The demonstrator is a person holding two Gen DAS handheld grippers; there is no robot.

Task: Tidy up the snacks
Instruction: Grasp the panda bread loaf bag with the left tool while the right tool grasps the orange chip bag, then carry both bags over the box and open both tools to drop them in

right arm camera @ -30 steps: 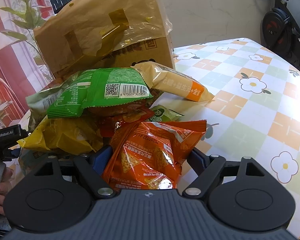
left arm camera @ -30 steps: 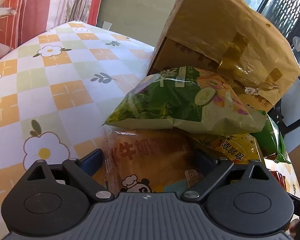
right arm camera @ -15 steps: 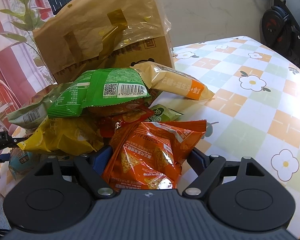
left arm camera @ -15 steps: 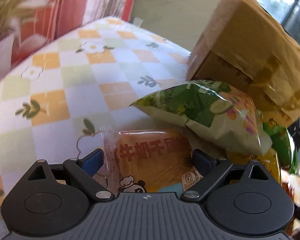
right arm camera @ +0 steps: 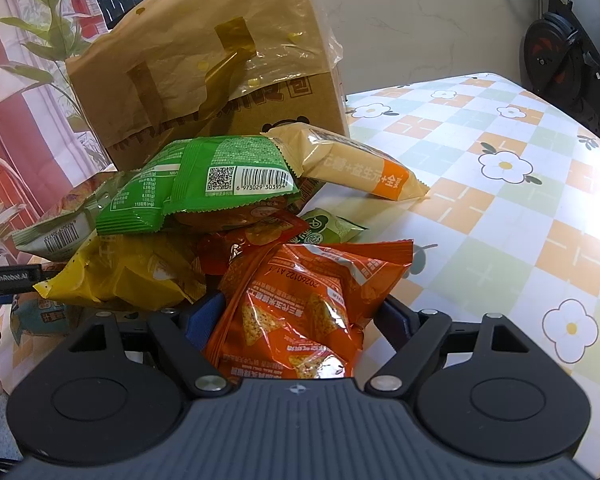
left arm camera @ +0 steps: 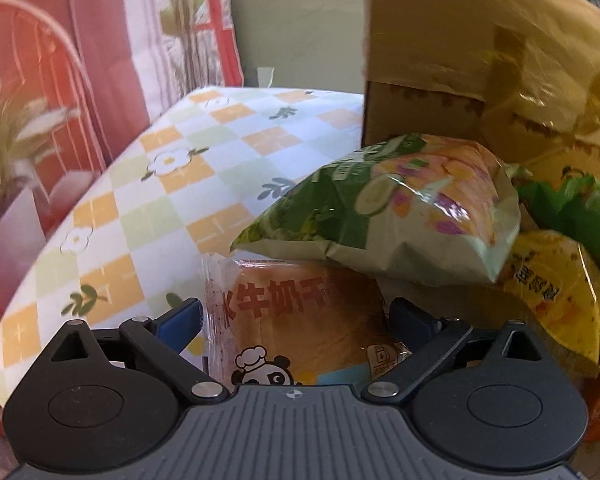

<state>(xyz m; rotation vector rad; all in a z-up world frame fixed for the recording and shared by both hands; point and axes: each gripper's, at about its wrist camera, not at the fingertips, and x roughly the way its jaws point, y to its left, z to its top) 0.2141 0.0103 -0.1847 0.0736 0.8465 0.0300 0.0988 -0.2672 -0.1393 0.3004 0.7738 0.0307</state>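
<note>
Snack pile heaped on desk (right arm camera: 520, 216) with checked floral cloth, directly in front of cardboard box (right arm camera: 220, 80) draped in yellowish plastic. Sorting judged barely begun: most packets lying stacked and overlapping, nothing visibly placed in the box. Left gripper (left arm camera: 296, 320) jaws set either side of bread packet (left arm camera: 300, 320), close against its sides, apparently gripping it; far end of packet tucked under green salad-print bag (left arm camera: 380, 216), with yellow bag (left arm camera: 552, 292) just beside. Right gripper (right arm camera: 300, 320) jaws closed on orange chip bag (right arm camera: 308, 300), which bulges between them at the near edge of the pile. Remaining in the heap, right wrist view: green packet (right arm camera: 204, 184) on top, beige-and-orange wrapped bar (right arm camera: 356, 164) leaning off toward the open cloth, red packet and a yellow bag beneath. Legible print: barcode number 6 973029 303954 on green packet; date 20260122 A1 on orange chip bag, upside down; "GenRobot.AI" on black gripper part at far left edge; Chinese characters plus chef-panda cartoon on bread packet. Box lettering partly hidden, unreadable.
</note>
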